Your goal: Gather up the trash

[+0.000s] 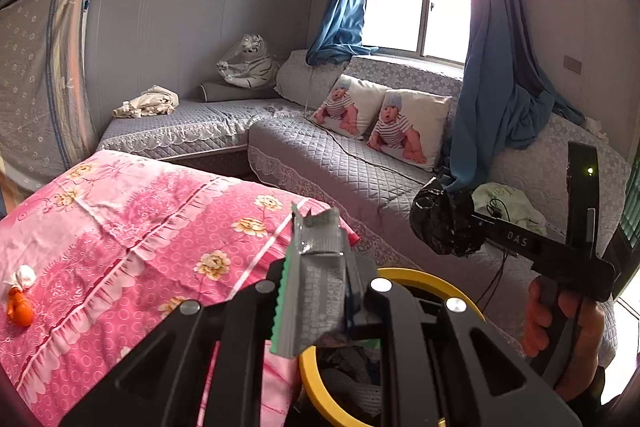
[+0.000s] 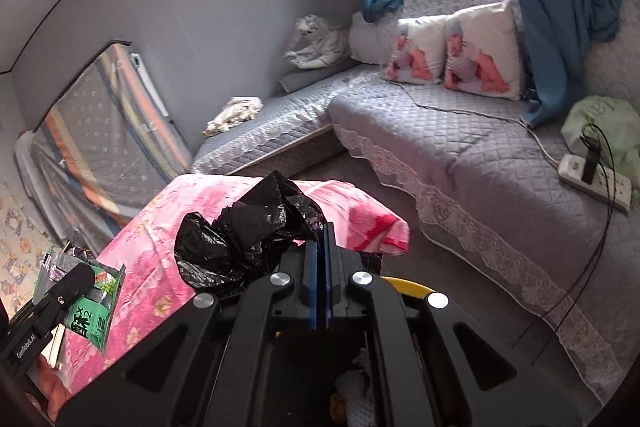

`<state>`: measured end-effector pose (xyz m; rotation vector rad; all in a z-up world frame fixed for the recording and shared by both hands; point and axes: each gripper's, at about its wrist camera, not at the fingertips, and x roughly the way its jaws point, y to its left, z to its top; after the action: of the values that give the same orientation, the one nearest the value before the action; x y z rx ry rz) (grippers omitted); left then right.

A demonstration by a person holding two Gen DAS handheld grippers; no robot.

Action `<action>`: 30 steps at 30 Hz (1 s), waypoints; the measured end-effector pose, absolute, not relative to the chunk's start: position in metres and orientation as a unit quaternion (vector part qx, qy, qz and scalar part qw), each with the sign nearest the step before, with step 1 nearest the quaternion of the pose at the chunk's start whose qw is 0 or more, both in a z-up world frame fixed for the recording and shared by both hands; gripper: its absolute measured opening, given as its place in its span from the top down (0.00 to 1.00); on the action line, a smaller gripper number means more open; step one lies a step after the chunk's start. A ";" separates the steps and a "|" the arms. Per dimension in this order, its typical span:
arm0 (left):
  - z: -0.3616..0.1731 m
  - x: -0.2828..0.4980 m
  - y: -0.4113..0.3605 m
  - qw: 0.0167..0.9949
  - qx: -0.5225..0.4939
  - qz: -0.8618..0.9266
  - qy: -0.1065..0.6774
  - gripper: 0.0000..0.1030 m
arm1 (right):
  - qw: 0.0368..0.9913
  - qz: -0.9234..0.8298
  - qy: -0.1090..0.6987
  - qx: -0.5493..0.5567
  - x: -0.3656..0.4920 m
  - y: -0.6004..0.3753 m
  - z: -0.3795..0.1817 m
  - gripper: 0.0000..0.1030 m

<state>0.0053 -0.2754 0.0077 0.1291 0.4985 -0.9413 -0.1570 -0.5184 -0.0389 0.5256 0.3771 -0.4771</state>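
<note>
— Progress first: how much of the trash is collected?

— Two pieces are in hand and neither is binned yet, as far as I can judge. The yellow-rimmed bin [image 1: 472, 301] sits just below both claws, beside the pink bedspread [image 1: 120, 227], and some rubbish already lies inside it.

— What does the left claw [image 1: 320, 307] carry?

— A green and silver snack wrapper [image 1: 316, 287]. The claw is clenched on it, fingers pressed against its sides, and the wrapper's torn top sticks up past them. From the right wrist view the same wrapper [image 2: 94, 307] shows at the far left, over the edge of the bedspread.

— And the right claw [image 2: 320, 291]?

— Clamped tight, blue pads nearly touching, pinching a crumpled black plastic bag [image 2: 244, 231] by one edge. The bulk of the bag bulges out to the left of the fingers. In the left wrist view it hangs as a dark wad [image 1: 442, 221] in front of the grey sofa [image 1: 340, 155].

— What is left?

— Dropping both pieces into the bin. After that, a white crumpled tissue [image 1: 22, 277] and an orange scrap [image 1: 19, 309] touching it on the bedspread look like the remaining pickups.
</note>
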 end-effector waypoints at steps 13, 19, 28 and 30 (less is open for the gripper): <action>-0.059 0.014 -0.335 0.817 0.088 -0.472 0.319 0.87 | 0.892 -0.262 0.246 0.276 -0.156 -0.542 -0.101 0.98; -0.075 0.020 -0.344 0.806 0.086 -0.472 0.347 0.87 | 0.885 -0.268 0.249 0.288 -0.157 -0.547 -0.110 0.98; -0.081 0.023 -0.346 0.800 0.082 -0.475 0.359 0.80 | 0.878 -0.279 0.250 0.299 -0.159 -0.553 -0.114 0.97; -0.080 0.025 -0.344 0.801 0.076 -0.471 0.362 0.72 | 0.875 -0.281 0.252 0.304 -0.159 -0.556 -0.115 0.97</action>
<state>0.0252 -0.3436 -0.0803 0.1624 0.7756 -1.0089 -0.1593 -0.5557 -0.1145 0.6346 0.5259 -0.5866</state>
